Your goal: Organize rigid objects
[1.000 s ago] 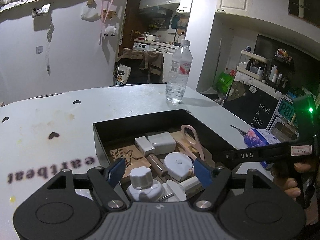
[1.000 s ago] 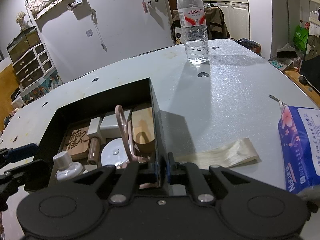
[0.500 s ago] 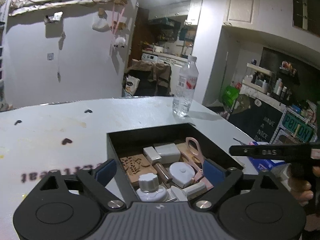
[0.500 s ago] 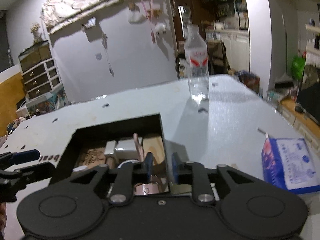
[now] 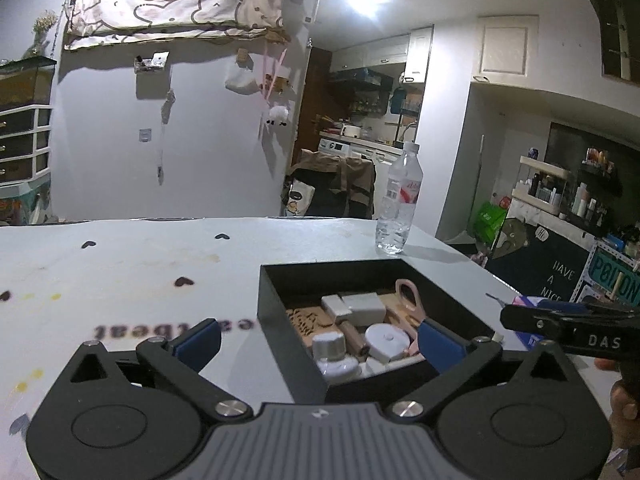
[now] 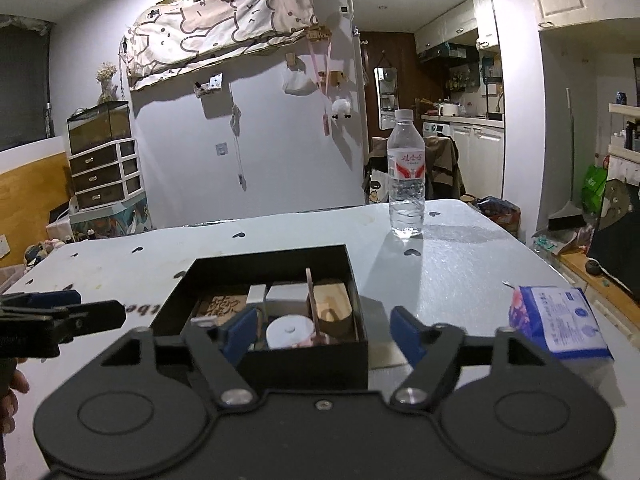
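A black open box [image 5: 280,312] [image 6: 304,364] stands on the white table. In it lie pink-handled scissors [image 5: 408,304], a white charger block [image 5: 362,307], a round white case [image 5: 386,340] [image 6: 289,331], a white bottle [image 5: 330,354], a carved wooden piece [image 5: 306,318] [image 6: 220,304] and a wooden block [image 6: 332,304]. My left gripper [image 5: 318,338] is open and empty, raised over the box's near left corner. My right gripper [image 6: 326,330] is open and empty, raised over the box's near right side. Each gripper shows at the edge of the other's view.
A clear water bottle [image 5: 398,204] [image 6: 406,180] stands beyond the box. A blue tissue pack [image 6: 560,326] lies at the table's right edge. A pale strip [image 6: 386,354] lies right of the box. The table [image 5: 120,272] bears heart marks and printed letters on the left.
My right gripper has opened, letting go of the box's right wall, and drawn back and up. My left gripper has opened wider and pulled back and to the left.
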Demonstrator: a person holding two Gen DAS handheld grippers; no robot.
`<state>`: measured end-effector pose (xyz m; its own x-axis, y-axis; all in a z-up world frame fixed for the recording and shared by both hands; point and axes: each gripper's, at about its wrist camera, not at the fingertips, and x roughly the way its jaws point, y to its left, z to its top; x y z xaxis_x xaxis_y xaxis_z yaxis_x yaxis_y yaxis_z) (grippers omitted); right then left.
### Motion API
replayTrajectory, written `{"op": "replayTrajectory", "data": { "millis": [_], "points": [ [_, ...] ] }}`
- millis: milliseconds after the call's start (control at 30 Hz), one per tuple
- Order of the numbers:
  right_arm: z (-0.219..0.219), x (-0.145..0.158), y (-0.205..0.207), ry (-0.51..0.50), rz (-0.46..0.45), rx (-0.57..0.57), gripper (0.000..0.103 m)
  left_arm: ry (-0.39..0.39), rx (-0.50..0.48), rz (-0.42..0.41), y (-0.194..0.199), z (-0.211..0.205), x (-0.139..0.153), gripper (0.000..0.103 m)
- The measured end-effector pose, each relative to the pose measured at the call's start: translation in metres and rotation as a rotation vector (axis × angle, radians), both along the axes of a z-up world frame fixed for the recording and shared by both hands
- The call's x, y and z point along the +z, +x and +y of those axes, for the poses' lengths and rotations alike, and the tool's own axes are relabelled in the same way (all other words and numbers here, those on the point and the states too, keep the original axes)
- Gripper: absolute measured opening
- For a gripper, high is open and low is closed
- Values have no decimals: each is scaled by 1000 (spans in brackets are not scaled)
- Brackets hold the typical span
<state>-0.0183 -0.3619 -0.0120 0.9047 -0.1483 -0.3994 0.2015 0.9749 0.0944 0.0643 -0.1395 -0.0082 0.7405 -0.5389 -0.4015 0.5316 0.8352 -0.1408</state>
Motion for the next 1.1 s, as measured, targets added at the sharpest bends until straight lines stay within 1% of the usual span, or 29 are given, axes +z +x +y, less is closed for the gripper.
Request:
{"op": "replayTrajectory", "data": {
  "millis": [133,200,267,367,567,1100],
  "points": [
    [5,-3,-12,-16,-11,-21,86,12,18,-18,-12,6,-5,103],
    [8,-5,-17,-27,-18,-24,95,16,35,-30,-17,9,-6,103],
    [11,-6,-22,-34,-27,-29,100,23,44,-42,-22,12,-8,103],
    [15,-9,-25,-46,-31,-37,103,26,49,-50,-28,17,-10,103],
    [22,-14,-31,-68,-38,-40,103,35,59,-63,-37,24,-14,103],
    [27,-15,-33,-67,-45,-32,103,37,76,-70,-43,32,-17,103]
  ]
}}
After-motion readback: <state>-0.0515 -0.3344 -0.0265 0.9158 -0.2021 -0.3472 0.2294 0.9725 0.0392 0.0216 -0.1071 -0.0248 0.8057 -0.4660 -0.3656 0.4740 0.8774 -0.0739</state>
